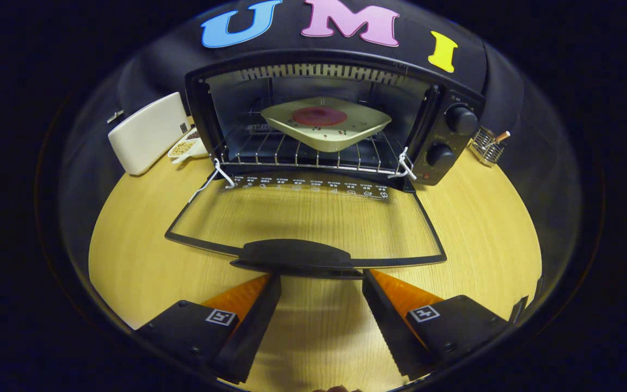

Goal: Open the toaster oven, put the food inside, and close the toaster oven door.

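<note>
the food is already in: a round reddish slice (pixel 319 115) lies on a pale square plate (pixel 281 121) with rounded corners, set on the wire rack (pixel 302 155) inside the toaster oven (pixel 324 71), well beyond the jaws. the glass door (pixel 302 218) lies folded flat over the desk (pixel 128 256), its dark, smooth handle (pixel 294 253) just ahead of the fingertips. the gripper (pixel 321 280) stands spread wide, holding nothing, one ridged wedge finger each side of the handle's middle. closing looks like the step in hand; the next move probably calls for getting under the handle and swinging the door upward. the desk is light wood grain; two round knobs (pixel 461 120) sit beyond the jaws.
</note>
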`<action>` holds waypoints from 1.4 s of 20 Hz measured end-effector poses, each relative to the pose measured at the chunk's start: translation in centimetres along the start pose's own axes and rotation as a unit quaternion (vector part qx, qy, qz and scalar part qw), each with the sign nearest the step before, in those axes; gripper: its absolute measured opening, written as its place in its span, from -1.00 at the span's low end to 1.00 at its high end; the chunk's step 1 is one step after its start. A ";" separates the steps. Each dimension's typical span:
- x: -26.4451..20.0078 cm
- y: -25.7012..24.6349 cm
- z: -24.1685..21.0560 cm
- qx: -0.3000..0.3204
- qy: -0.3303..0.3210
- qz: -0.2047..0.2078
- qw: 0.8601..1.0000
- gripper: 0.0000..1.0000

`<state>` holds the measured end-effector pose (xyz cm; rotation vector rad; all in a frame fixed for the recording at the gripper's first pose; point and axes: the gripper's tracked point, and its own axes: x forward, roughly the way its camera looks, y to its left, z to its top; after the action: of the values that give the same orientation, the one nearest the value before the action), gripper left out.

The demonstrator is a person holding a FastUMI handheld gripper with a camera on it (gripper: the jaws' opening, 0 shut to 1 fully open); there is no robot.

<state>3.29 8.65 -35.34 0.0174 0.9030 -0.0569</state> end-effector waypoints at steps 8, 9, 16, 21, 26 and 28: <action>-3.8 -0.9 9.9 0.061 -0.074 0.043 0.994 0.98; -3.8 -1.2 11.5 0.071 -0.082 0.042 0.993 0.98; -10.2 -3.4 19.8 0.080 -0.189 0.054 0.977 1.00; -17.4 -9.7 23.3 0.044 -0.289 0.014 0.956 0.99; -25.6 -16.7 25.3 0.042 -0.375 -0.044 0.925 0.98; -28.7 -18.8 25.5 0.048 -0.403 -0.063 0.912 0.98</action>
<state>4.51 -9.95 3.13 0.0245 0.0683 -0.2127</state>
